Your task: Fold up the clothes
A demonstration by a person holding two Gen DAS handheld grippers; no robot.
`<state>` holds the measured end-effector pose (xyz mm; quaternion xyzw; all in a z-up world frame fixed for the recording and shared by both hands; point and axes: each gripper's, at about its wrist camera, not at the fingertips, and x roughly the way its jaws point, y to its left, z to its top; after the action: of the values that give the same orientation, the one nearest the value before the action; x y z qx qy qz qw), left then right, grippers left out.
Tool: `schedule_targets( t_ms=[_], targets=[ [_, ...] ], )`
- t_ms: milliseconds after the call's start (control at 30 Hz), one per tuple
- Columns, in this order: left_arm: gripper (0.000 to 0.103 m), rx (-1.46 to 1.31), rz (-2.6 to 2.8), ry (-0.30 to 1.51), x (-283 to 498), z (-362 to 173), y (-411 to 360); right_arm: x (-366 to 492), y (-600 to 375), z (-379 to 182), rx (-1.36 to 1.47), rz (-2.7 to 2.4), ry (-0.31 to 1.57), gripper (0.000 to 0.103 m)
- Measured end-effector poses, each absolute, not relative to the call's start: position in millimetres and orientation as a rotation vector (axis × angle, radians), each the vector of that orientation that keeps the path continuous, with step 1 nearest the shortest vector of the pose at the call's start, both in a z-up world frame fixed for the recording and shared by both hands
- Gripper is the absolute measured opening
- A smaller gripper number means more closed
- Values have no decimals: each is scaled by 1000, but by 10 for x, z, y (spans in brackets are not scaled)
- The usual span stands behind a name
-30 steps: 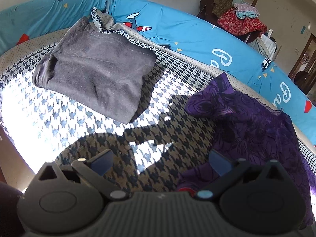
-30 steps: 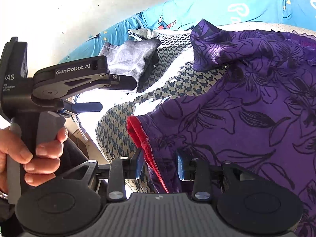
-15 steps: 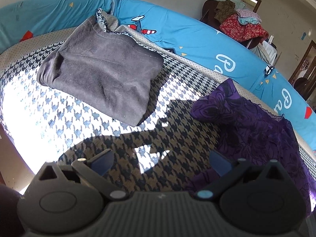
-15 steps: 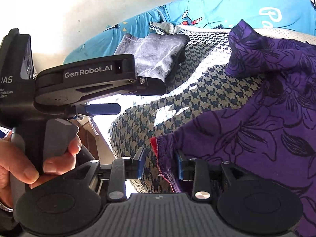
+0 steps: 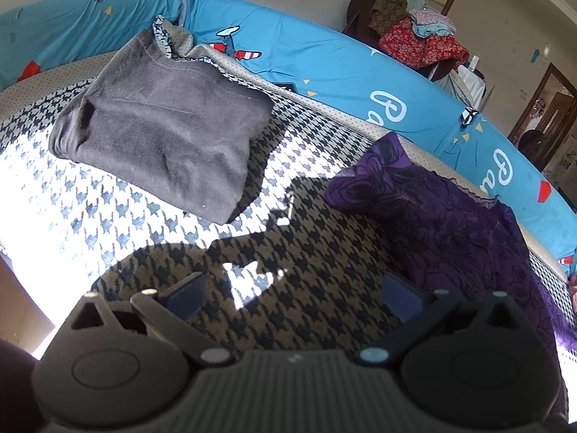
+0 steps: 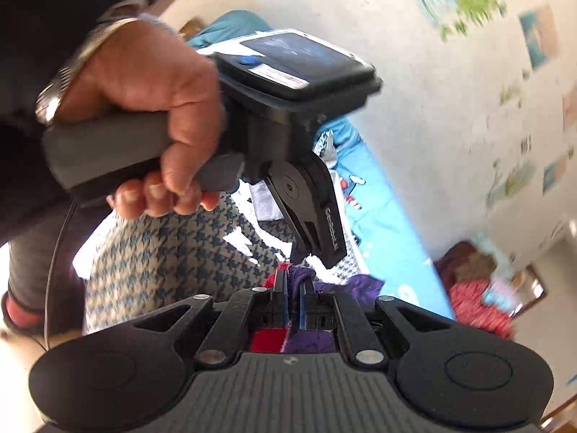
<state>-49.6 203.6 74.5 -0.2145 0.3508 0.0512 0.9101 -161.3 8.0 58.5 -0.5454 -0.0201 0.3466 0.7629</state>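
The left gripper points downward at a slant, its jaws spread wide with nothing between the blue pads. In the right wrist view the person's left hand is wrapped around that gripper's grey handle, fingers curled under it, a metal band at the wrist and a dark sleeve above. The right gripper is rolled onto its side, its jaws drawn together and pinching a fold of the purple garment, with a red edge showing, between the pads.
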Motion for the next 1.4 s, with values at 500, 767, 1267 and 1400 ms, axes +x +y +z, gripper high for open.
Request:
schedule_targets(
  t_ms=[500, 767, 1267, 1400],
  targets=[
    [103, -255, -222, 731, -812, 819, 1397, -1430, -387, 620, -1331, 424, -244, 6],
    [103, -223, -352, 669, -922, 896, 1134, -1458, -511, 683, -1338, 388, -252, 6],
    [103, -206, -453, 618, -969, 1018, 1023, -1449, -657, 690, -1358, 348, -293, 3],
    [103, -188, -459, 610, -935, 983, 926, -1458, -679, 690, -1358, 361, -291, 3]
  ],
)
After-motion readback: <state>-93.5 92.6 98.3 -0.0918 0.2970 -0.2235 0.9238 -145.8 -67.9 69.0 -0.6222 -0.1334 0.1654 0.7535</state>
